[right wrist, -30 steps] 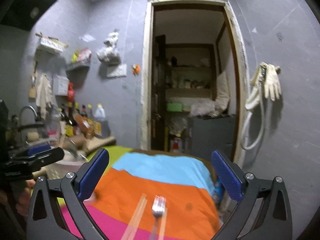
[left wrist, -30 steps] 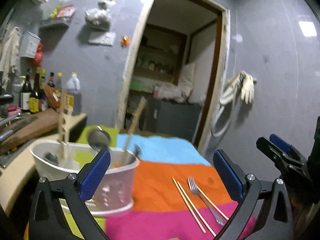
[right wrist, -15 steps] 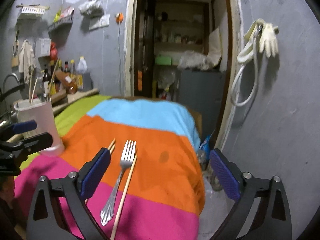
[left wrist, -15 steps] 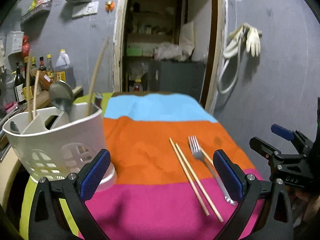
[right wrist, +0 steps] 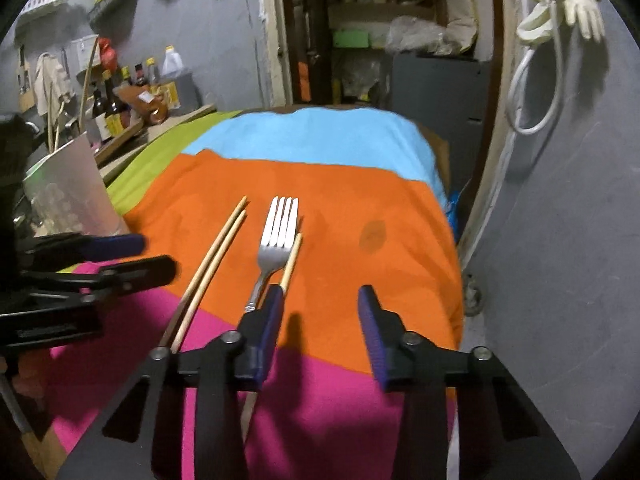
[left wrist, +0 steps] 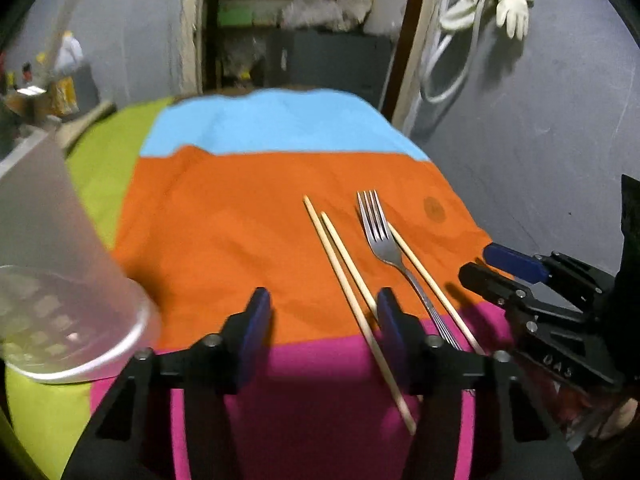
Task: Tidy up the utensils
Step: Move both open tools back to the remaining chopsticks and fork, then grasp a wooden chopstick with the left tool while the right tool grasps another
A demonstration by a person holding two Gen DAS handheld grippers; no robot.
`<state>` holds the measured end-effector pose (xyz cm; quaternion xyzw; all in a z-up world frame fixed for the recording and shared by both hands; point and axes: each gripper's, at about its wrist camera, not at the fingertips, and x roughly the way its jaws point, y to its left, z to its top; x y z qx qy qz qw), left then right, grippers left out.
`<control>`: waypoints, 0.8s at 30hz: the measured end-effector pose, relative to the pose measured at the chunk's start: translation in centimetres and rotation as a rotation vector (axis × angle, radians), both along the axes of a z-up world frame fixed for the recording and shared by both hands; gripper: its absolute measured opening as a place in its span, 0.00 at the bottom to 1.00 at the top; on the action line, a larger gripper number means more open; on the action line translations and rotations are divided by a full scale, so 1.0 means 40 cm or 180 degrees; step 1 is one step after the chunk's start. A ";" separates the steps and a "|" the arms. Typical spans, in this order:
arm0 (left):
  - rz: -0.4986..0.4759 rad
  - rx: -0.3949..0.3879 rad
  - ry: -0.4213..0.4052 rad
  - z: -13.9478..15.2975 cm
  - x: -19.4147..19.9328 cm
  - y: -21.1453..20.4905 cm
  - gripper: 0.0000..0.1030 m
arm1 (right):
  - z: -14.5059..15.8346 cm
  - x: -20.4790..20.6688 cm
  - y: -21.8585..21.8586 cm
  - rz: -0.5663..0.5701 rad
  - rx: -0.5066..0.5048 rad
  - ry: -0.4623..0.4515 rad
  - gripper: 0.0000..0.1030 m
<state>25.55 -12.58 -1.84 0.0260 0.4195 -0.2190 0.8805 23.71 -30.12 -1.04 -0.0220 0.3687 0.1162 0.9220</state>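
On the striped worktop cloth (left wrist: 224,216) a fork (left wrist: 380,236) is lying among chopsticks (left wrist: 340,268). We are closing both jaws — left gripper (left wrist: 320,320) and right gripper (right wrist: 320,320) — around nothing.

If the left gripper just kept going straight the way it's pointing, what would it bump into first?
Probably the striped cloth: the left gripper, jaws closing on nothing, aims down at bare orange fabric. The pair of chopsticks lies just to the right of that line, though depth is unclear.

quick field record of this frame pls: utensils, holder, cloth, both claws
utensils: fork, chopstick pair left of it, single chopstick at its right; all flat on cloth
holder: white utensil holder, cloth's left edge
cloth: striped cloth, blue, orange, pink, green
left claw: closing, nothing between jaws
right claw: closing, nothing between jaws
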 end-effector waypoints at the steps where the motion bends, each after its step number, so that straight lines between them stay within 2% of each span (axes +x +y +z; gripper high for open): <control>1: -0.0013 0.0008 0.0046 -0.006 0.009 -0.005 0.38 | -0.003 0.003 0.005 0.0035 -0.0005 0.0033 0.30; 4: -0.0039 0.0023 0.0179 -0.021 0.035 -0.011 0.29 | -0.010 0.015 0.013 0.0112 0.0009 0.0114 0.27; 8: -0.0011 -0.0008 0.0345 -0.032 0.066 -0.009 0.27 | -0.017 0.037 0.023 0.0162 0.0044 0.0206 0.21; 12: 0.0001 0.0086 0.0405 -0.035 0.086 -0.019 0.22 | -0.033 0.071 0.035 0.0188 0.0071 0.0376 0.15; 20: 0.0021 0.0108 0.0657 -0.030 0.146 -0.027 0.20 | -0.038 0.119 0.058 0.0178 -0.0080 0.0545 0.15; 24: 0.0055 0.0143 0.0732 -0.027 0.158 -0.028 0.06 | -0.039 0.122 0.064 0.0215 -0.0158 0.0590 0.11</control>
